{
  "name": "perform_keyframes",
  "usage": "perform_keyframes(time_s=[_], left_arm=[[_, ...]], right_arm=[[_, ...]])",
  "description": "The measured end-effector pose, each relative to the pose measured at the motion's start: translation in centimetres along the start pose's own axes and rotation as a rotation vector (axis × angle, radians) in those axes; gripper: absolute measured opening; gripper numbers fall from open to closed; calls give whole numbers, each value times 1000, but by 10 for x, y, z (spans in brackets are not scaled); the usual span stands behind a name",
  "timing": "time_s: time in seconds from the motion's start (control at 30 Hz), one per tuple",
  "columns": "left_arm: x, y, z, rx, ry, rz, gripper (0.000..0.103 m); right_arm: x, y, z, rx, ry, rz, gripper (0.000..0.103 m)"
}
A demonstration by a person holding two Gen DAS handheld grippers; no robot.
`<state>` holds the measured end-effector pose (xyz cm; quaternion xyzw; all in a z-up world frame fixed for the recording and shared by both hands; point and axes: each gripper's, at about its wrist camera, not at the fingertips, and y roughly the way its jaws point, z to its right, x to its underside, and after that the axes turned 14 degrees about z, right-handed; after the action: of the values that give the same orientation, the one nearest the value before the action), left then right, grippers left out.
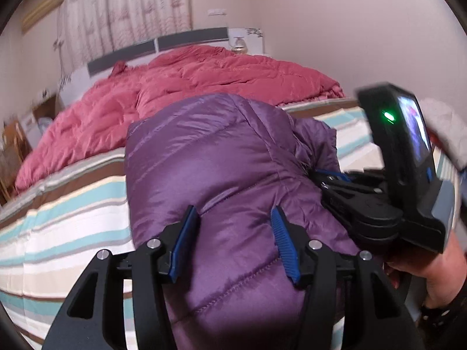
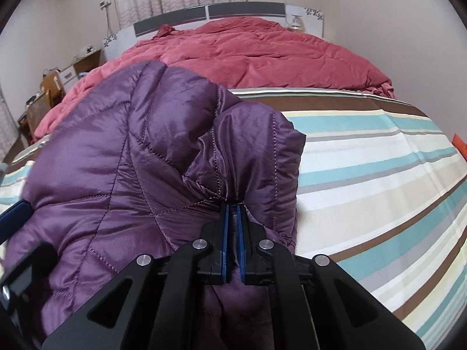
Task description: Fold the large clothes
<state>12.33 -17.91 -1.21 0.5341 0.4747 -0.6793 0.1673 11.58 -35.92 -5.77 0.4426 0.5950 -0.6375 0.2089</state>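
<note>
The purple jacket [image 2: 131, 151] lies bunched on the bed [image 2: 379, 175]. The right gripper [image 2: 232, 207] pinches its edge; the left gripper [image 1: 233, 218] straddles it, jaws released. The slick fabric could slip free.

Both grippers are showing black angular frames, silver round screws and ribbed blue pads: left gripper [image 1: 233, 215], right gripper [image 2: 232, 207]. At the left view's lower right, a bare-skinned hand [image 1: 429, 268] is wearing a dark cuff.

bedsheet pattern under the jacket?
Bedsheet: teal, white, beige and brown stripes; clearest in the right wrist view.
</note>
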Motion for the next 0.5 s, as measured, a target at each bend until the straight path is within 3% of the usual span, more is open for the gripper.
perform_keyframes(time_s=[0.17, 0.23, 0.33, 0.5], left_arm=[[-30, 14, -33, -122, -165, -38, 67], [-42, 29, -37, -192, -158, -58, 67], [-54, 55, -36, -236, -109, -85, 70], [-57, 94, -29, -289, -20, -104, 84]], right_arm=[[-43, -22, 2, -18, 88, 41, 4], [-59, -16, -7, -18, 79, 34, 4], [-73, 7, -28, 10, 7, 15, 4], [-62, 56, -28, 36, -15, -53, 4]])
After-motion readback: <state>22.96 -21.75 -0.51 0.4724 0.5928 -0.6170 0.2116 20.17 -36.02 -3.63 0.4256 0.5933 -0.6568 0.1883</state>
